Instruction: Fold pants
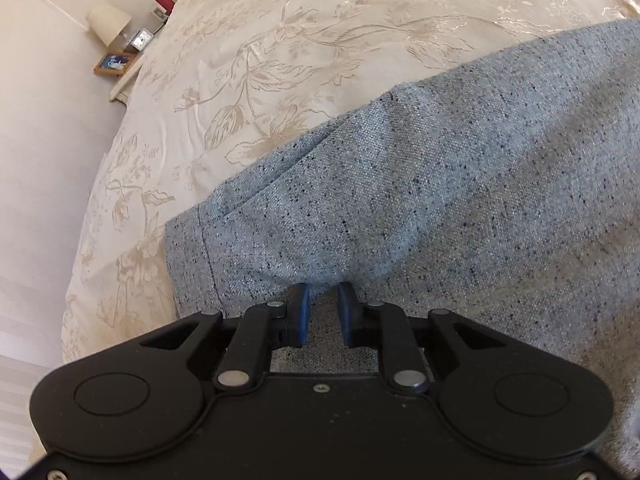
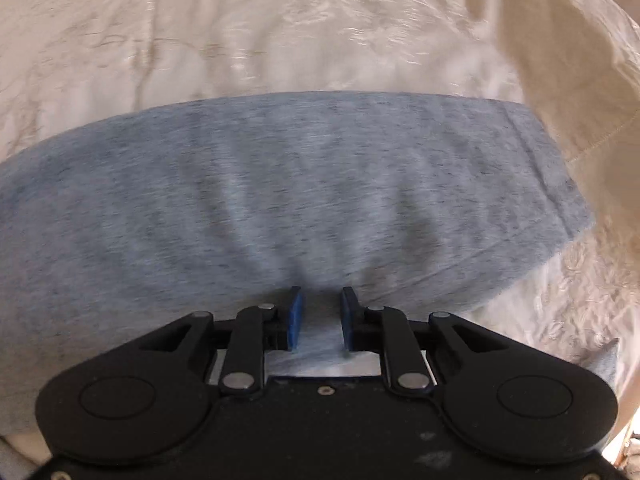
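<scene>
While the pants [image 1: 440,200] lie on the bedspread [image 1: 280,60], both grippers' jaws pinch their fabric.

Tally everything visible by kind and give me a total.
Pants: 1
Claws: 2, left claw and right claw, each pinching the pants
Bedspread: 1
Lamp: 1
Clock: 1
Picture frame: 1
Total: 7

Right gripper [image 2: 321,298] pinches the near edge of the blurred blue-grey pants [image 2: 280,184], cloth bunched between its blue pads [image 2: 295,316]. The pants lie across a cream bedspread [image 2: 240,32].
</scene>
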Demonstrator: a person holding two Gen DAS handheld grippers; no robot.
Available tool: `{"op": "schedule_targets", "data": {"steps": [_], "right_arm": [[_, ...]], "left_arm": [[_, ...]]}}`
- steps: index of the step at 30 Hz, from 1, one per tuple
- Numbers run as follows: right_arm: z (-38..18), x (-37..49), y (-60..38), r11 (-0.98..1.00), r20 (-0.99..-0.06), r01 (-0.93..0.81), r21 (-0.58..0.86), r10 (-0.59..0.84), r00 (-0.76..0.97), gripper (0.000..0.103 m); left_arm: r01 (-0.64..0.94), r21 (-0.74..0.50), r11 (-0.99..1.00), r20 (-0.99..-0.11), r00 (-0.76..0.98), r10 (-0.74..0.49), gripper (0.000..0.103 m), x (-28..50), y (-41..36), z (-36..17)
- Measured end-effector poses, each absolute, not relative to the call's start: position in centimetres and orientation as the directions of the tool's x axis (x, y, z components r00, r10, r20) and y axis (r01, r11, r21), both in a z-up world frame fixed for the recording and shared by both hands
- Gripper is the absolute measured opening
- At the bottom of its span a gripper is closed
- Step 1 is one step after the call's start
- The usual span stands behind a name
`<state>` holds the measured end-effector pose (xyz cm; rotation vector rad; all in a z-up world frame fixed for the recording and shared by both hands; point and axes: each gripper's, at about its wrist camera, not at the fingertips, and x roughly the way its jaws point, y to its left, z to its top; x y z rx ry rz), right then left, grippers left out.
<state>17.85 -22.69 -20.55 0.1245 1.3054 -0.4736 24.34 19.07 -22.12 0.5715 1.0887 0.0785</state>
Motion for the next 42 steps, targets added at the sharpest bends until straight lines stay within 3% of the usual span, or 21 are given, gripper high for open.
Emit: {"op": "schedule_targets", "data": {"steps": [5, 8, 12, 15, 25, 41, 42], "right_arm": [[-19.3, 16.6, -27.3, 0.868, -0.943, 0.457, -0.193, -0.292, 0.157, 0.017], [-16.0, 13.8, -28.8, 0.865, -0.922, 0.472, -0.169, -0.308, 0.235, 0.017], [-11.0, 7.0, -30.2, 0.842, -0.859, 0.521, -0.14, -0.365, 0.358, 0.034], [-10.1, 1.9, -31.9, 0.837, -0.884, 0.54, -0.086, -0.315, 0.347, 0.036], [-13.9, -12.4, -33.4, 0.753, -0.939, 0.658, -0.003, -0.229, 0.258, 0.036], [-20.3, -11.8, -39.2, 0.566, -0.922, 0.76, 0.318, 0.0, 0.387, 0.039], [-20.2, -11.7, -39.4, 0.562, -0.92, 0.758, 0.331, 0.012, 0.392, 0.034]], "left_arm": [[0.175, 0.464, 0.869, -0.82, 0.456, 0.346, 0.03, 24.6, 19.2, -21.1], [0.105, 0.469, 0.877, -0.801, 0.469, 0.372, 0.03, 23.7, 19.8, -19.0], [0.012, 0.472, 0.882, -0.765, 0.503, 0.402, 0.03, 20.3, 20.2, -15.6], [-0.027, 0.448, 0.894, -0.764, 0.509, 0.398, 0.03, 16.8, 19.8, -13.6], [-0.076, 0.369, 0.926, -0.815, 0.452, 0.362, 0.03, 5.3, 14.2, -11.9], [-0.112, 0.423, 0.899, -0.811, 0.396, 0.431, 0.03, -1.9, 9.6, -11.8], [-0.118, 0.427, 0.897, -0.809, 0.393, 0.437, 0.03, -2.1, 9.7, -11.9]]}}
